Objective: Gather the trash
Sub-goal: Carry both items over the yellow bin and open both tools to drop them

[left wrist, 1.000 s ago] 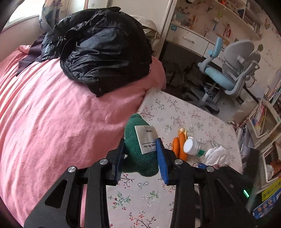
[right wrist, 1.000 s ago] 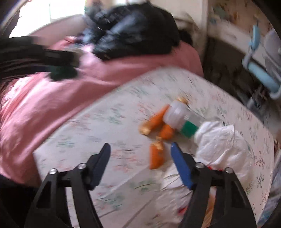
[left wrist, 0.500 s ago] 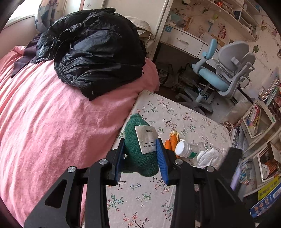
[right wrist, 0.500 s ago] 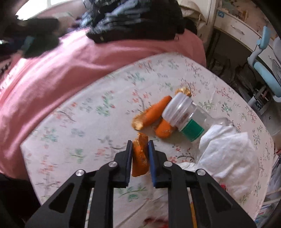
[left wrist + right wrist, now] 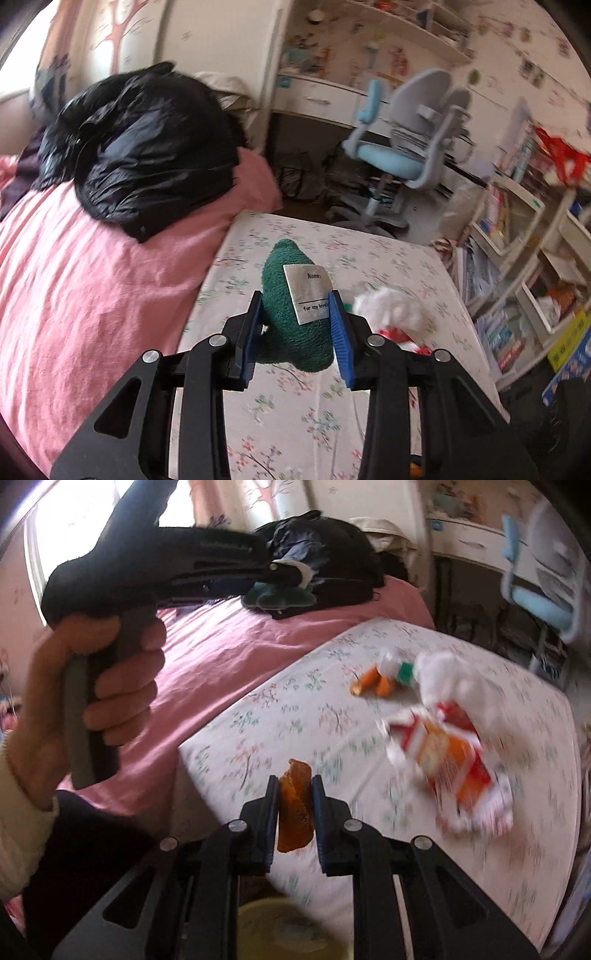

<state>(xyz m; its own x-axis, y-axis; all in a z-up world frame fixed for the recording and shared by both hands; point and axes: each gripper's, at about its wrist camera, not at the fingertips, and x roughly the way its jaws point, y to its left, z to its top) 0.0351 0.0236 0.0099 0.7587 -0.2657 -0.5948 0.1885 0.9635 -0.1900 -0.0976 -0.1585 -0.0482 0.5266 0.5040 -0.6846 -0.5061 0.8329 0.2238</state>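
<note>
The right gripper point(image 5: 294, 801) is clamped on an orange peel scrap point(image 5: 294, 808), lifted off the bench point(image 5: 258, 716); the left gripper point(image 5: 295, 325) pinches a green plush point(image 5: 295, 325). Ahead of the right gripper, carrots point(image 5: 373, 681), bottle point(image 5: 397, 664), tissue point(image 5: 447, 679) and red wrapper point(image 5: 454, 760) remain uncollected.

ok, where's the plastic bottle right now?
Right wrist view, upper right: the plastic bottle lies on the floral table, between the carrot pieces and the white tissue.
</note>
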